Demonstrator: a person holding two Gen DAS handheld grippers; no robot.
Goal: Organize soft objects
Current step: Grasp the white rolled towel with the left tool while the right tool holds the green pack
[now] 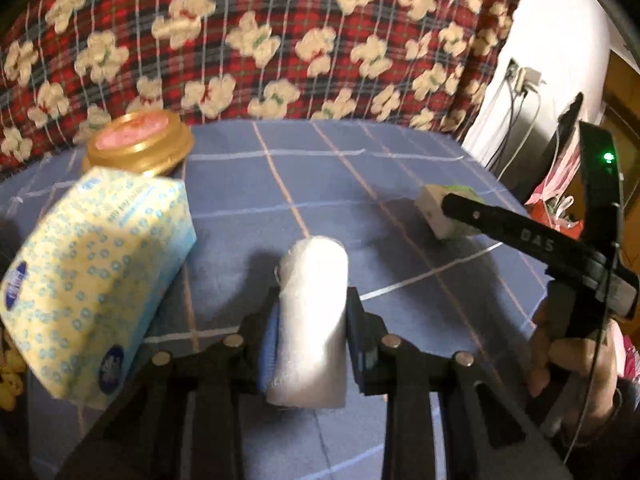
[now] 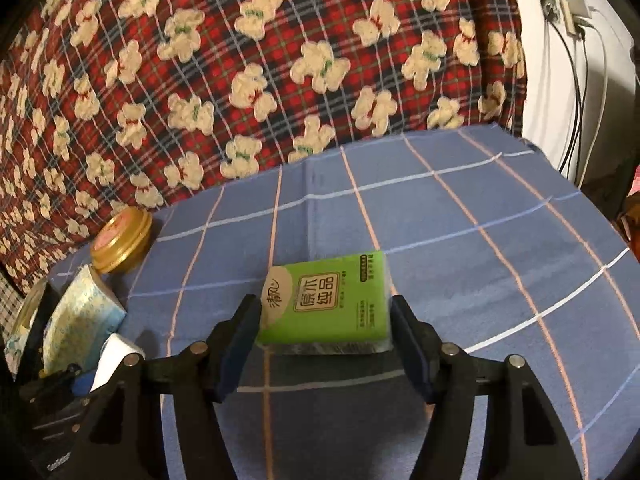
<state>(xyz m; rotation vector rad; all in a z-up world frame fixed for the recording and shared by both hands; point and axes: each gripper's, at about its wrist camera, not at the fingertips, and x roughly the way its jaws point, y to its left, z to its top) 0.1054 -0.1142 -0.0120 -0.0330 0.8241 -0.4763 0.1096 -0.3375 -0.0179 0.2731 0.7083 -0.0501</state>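
The blue checked cloth [image 2: 460, 240] carries everything, with a teddy blanket [image 1: 280, 40] behind. The big tissue pack [image 1: 92, 280] sits at the left by a gold tin [image 1: 140, 144]: light, squashy, best taken across its short sides. The green pack [image 2: 328, 300] lies mid-cloth between the right gripper [image 2: 324, 344] pads, which seem to touch it; slick wrap, so grip its flanks. The left gripper [image 1: 310, 344] is clamped on a white roll [image 1: 312, 320], soft and yielding, held mid-length.
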